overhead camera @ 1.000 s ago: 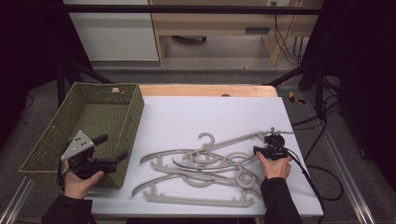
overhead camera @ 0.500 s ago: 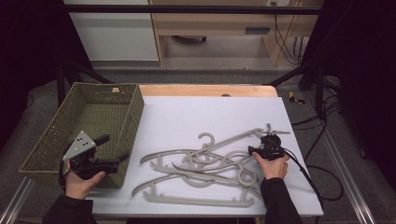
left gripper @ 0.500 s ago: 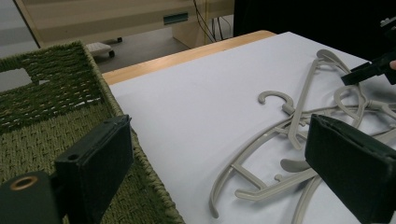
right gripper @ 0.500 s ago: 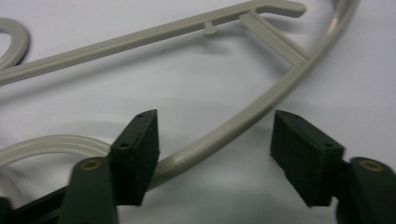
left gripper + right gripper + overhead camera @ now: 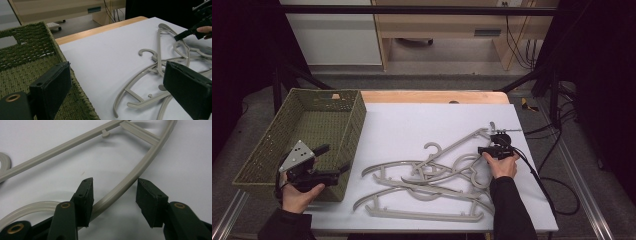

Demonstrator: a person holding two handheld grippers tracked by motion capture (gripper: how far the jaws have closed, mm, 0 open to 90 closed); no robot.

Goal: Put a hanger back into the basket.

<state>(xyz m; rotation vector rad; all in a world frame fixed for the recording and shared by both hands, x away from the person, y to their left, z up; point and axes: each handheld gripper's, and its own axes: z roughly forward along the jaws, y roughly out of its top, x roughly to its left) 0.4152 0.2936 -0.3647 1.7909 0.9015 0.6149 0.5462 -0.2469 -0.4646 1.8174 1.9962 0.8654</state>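
Note:
Several grey plastic hangers (image 5: pixel 427 175) lie tangled on the white table (image 5: pixel 412 125). My right gripper (image 5: pixel 482 150) is at the right side of the pile and points left. In the right gripper view it (image 5: pixel 115 187) is low over the table, astride one curved hanger arm (image 5: pixel 140 167). The jaws have just been closing; the arm runs close by the left pad (image 5: pixel 85 197), with a gap to the right pad. My left gripper (image 5: pixel 334 159) hovers open and empty over the near right corner of the green woven basket (image 5: pixel 324 91).
The basket (image 5: pixel 30 50) takes up the table's left side and has nothing in it. The right gripper (image 5: pixel 190 31) and the hangers (image 5: pixel 160 67) lie beyond my left gripper (image 5: pixel 117 70). A wooden strip edges the table's far side.
My right hand has shifted a little away from the person, and its jaws now point left across a hanger arm. The top hanger's far end has swung slightly. The left gripper has stayed put.

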